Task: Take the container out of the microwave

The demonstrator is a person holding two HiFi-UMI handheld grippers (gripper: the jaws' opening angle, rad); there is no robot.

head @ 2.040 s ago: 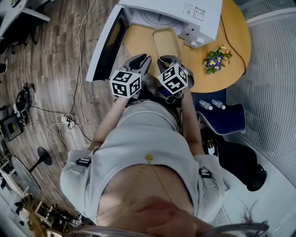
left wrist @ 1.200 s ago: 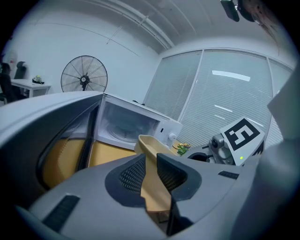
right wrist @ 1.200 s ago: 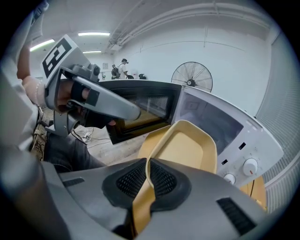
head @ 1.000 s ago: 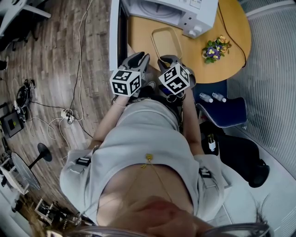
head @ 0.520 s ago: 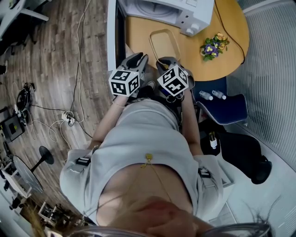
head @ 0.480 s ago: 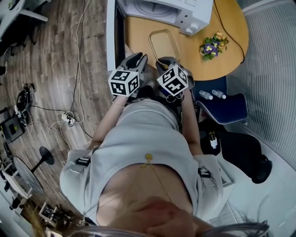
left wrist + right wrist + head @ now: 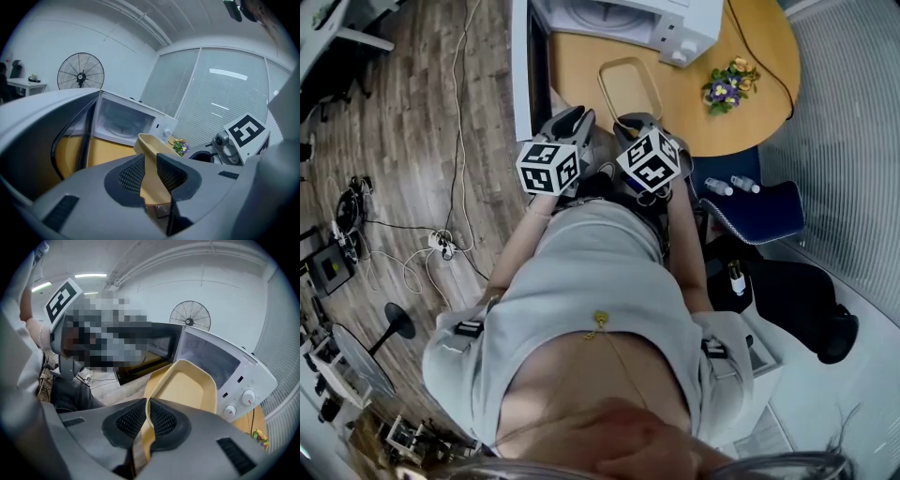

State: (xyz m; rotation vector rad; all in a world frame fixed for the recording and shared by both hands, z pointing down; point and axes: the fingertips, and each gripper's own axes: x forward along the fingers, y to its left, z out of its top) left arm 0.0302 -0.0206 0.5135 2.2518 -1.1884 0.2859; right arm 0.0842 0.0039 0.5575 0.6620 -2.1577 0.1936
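**Desk:** What have the tongs got?

**Operator:** On my feed, the left gripper (image 7: pixel 150 164) has its jaws closed on the rim of the container (image 7: pixel 630 86), and the yellow wall fills the gap between the pads. The right gripper (image 7: pixel 146 414) is clamped on the same rim, with its pads nearly together on the thin lip. Both hold the near short end, side by side.

**Desk:** Any writing you can read?

**Operator:** I can only make out the black-and-white square patterns on the left marker cube (image 7: pixel 546 167) and the right marker cube (image 7: pixel 649 159). The small dark marks beside the dials (image 7: pixel 248 397) are too small for me to read.

**Desk:** Where is the container, and how does it lie?

**Operator:** It is outside the microwave (image 7: pixel 628 19), over the round wooden table (image 7: pixel 755 117), just in front of the oven's open mouth. It faces open side up. Its long axis runs from the grippers away towards the microwave. I cannot tell whether its far end rests on the wood.

**Desk:** What is around it?

**Operator:** The microwave door (image 7: pixel 521 75) stands swung open at the left. A small bunch of flowers (image 7: pixel 724 89) lies on the table to the right, well apart from the container.
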